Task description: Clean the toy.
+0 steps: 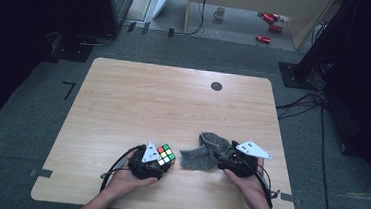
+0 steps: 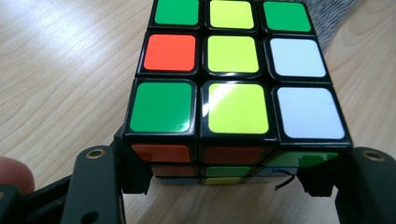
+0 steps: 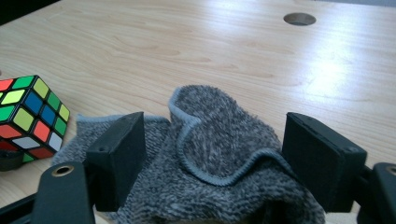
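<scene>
Down at the near edge of the desk point(image 1: 124, 94), the left gripper point(image 1: 154, 165) had its jaws round the puzzle cube point(image 2: 233, 88), gripping its lower sides w/ the cube resting on the wood. Right gripper point(image 3: 210, 163) had jaws spread wide either side of a rumpled grey cloth point(image 3: 219, 140), not pinching it; cloth lay just beside the cube, approx. mid-desk front.

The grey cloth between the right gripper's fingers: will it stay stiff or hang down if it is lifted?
The grey cloth would probably droop: it already lies in soft folds with a curled hem. Its fuzzy pile suggests it is light and not slippery, so the right gripper should hold it. Pushed, it would likely bunch up rather than slide flat.
</scene>
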Demonstrator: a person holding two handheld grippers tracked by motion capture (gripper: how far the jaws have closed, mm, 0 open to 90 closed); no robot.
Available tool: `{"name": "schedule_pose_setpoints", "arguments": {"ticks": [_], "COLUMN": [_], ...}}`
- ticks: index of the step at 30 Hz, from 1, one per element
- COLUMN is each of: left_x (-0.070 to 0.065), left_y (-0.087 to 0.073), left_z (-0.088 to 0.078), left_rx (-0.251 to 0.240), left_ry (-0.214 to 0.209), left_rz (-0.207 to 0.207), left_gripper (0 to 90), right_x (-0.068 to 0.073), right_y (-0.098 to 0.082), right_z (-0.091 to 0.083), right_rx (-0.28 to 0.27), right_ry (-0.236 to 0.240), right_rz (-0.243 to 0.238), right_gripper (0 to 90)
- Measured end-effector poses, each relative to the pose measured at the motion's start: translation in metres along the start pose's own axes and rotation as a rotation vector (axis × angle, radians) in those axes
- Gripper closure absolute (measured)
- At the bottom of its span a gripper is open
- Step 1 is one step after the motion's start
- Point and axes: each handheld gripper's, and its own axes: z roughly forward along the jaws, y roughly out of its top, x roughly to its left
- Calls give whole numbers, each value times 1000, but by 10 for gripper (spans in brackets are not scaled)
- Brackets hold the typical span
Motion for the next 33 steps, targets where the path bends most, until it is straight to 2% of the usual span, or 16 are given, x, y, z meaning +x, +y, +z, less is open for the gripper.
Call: {"name": "schedule_pose_setpoints", "arguments": {"ticks": [2, 7, 10, 11, 15, 19, 20, 21, 24, 25, 26, 27, 28, 29, 32, 33], "left_x": [0, -3, -6, -8, -9, -7, -6, -5, -5, -5, -5, -5, -6, -6, -6, -6], "left_y": [2, 7, 11, 13, 14, 16, 16, 16, 17, 17, 18, 18, 19, 19, 22, 22], "left_z": [-5, -11, -14, -15, -16, -19, -21, -22, -23, -23, -22, -22, -21, -21, -17, -17], "left_rx": [-36, -74, -87, -94, -100, -123, -139, -143, -146, -146, -141, -141, -134, -134, -112, -112], "left_ry": [-28, -46, -57, -64, -64, -66, -77, -80, -83, -83, -85, -85, -89, -89, -96, -96], "left_rz": [-7, 0, 6, -2, -5, -16, -17, -19, -20, -20, -21, -21, -17, -17, -10, -10], "left_gripper": [350, 350, 350, 350, 349, 349, 350, 349, 350, 349, 349, 349, 349, 349, 349, 349], "right_x": [3, 10, 14, 17, 23, 19, 14, 14, 14, 14, 13, 13, 11, 11, 9, 9], "right_y": [3, 6, 4, -1, -10, -18, -24, -25, -26, -26, -27, -27, -25, -25, -15, -15], "right_z": [-3, -6, 1, 9, 27, 38, 43, 44, 41, 41, 39, 39, 36, 36, 24, 24], "right_rx": [-12, -18, 21, 61, 134, 176, 199, 200, 173, 173, 155, 155, 132, 132, 63, 63], "right_ry": [6, 3, -20, -44, -111, -142, -174, -182, -221, -221, -220, -220, -198, -198, -80, -80], "right_rz": [-3, -16, -33, -41, -85, -56, -44, -45, -62, -62, -55, -55, -32, -32, 41, 41], "right_gripper": [202, 170, 138, 122, 107, 135, 196, 243, 501, 501, 671, 671, 759, 759, 782, 782]}}
